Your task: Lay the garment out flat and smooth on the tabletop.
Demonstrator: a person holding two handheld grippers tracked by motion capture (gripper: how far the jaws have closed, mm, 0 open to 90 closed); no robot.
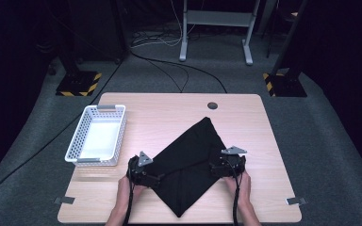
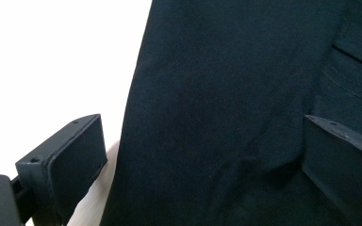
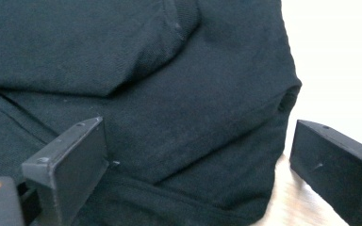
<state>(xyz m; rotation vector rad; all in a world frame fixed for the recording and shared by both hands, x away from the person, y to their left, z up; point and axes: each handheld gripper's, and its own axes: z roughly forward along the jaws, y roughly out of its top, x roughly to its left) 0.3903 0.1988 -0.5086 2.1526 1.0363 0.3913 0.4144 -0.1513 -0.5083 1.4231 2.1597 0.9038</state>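
A black folded garment (image 1: 191,162) lies as a slanted rectangle on the wooden table (image 1: 169,108). My left gripper (image 1: 156,178) is at its left edge, jaws apart over the cloth's edge (image 2: 207,117), one pad (image 2: 70,160) over the bare table, the other pad (image 2: 339,160) over the fabric. My right gripper (image 1: 215,169) is at the garment's right edge, jaws wide apart astride the cloth edge (image 3: 193,122), left pad (image 3: 75,160) over the fabric, right pad (image 3: 334,165) over the table. Neither pair of pads presses on the cloth.
A white perforated basket (image 1: 78,141) stands empty at the table's left side. A round cable hole (image 1: 212,105) is near the far edge. Tape marks (image 1: 296,201) sit at the front corners. Beyond the table are floor cables and a stand's feet (image 1: 78,84).
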